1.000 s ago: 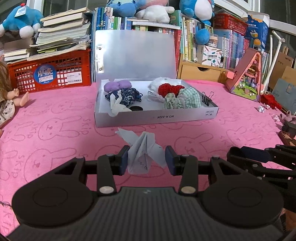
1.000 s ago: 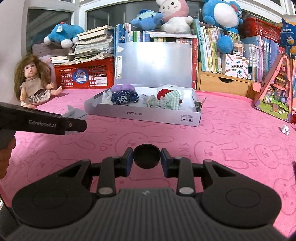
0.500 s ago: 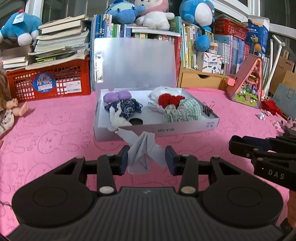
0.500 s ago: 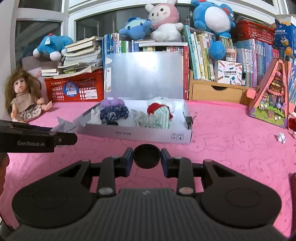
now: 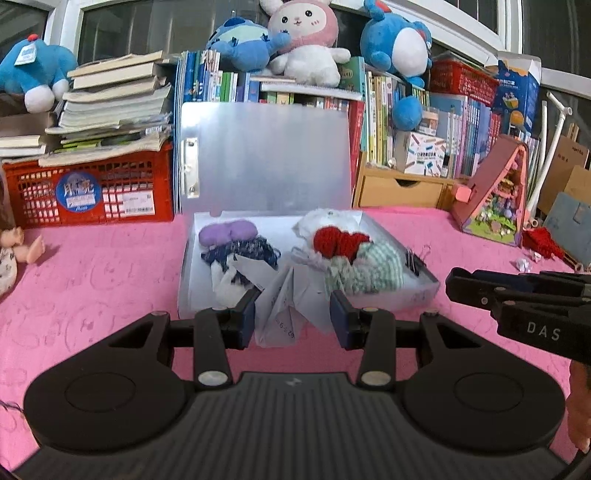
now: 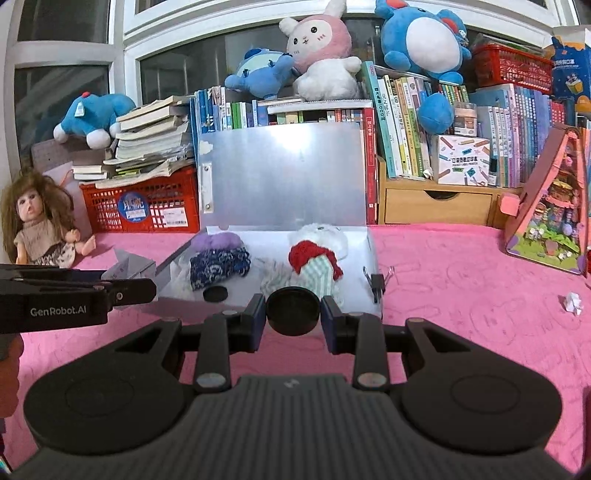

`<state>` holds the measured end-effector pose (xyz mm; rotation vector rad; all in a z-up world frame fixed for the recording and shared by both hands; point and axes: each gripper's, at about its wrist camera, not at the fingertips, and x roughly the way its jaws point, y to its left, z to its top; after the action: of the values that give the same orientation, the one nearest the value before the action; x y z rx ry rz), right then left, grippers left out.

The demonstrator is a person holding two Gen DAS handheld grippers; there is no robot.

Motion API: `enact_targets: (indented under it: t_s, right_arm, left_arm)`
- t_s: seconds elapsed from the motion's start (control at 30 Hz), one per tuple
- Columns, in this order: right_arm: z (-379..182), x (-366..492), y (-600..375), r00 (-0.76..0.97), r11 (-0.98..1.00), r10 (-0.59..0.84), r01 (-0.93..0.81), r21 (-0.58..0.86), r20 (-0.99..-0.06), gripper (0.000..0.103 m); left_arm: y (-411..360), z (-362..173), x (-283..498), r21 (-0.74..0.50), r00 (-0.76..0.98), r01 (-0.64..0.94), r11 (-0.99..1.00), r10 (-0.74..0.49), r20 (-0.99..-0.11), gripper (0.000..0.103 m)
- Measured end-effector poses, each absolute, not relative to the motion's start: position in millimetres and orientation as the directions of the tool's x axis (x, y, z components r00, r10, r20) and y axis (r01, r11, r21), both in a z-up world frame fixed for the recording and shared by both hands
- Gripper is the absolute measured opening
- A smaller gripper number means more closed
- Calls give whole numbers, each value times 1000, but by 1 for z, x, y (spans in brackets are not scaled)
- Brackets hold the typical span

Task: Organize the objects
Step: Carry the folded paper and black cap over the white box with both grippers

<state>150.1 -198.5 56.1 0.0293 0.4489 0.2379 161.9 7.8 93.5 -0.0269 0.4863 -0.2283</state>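
partly, folded paper [image 5: 280, 314] hides box [image 5: 369, 301].

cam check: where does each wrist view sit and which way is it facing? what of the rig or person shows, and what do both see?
Left wrist: sits behind the left gripper, facing the open white plastic box on the pink bunny-print cloth; its pads pinch a folded white paper; the right gripper enters from the right.
Right wrist: sits behind the right gripper, facing the same box; it grips a round black cap; the left gripper enters from the left.
Shared: box, cloth, bookshelf, pink-and-white plush rabbit.
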Motion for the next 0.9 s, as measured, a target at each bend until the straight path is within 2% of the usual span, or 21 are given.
enact_targets:
  t_s: [0.33, 0.9]
  right_arm:
    - [78, 208, -208, 836, 951, 304, -239, 195, -457, 37]
    - [40, 260, -173, 749, 927, 371, -269, 261, -548, 37]
  left_arm:
    - [11, 112, 217, -71, 881, 166, 984, -180, -438, 48]
    - [10, 67, 265, -70, 840, 126, 990, -144, -524, 48]
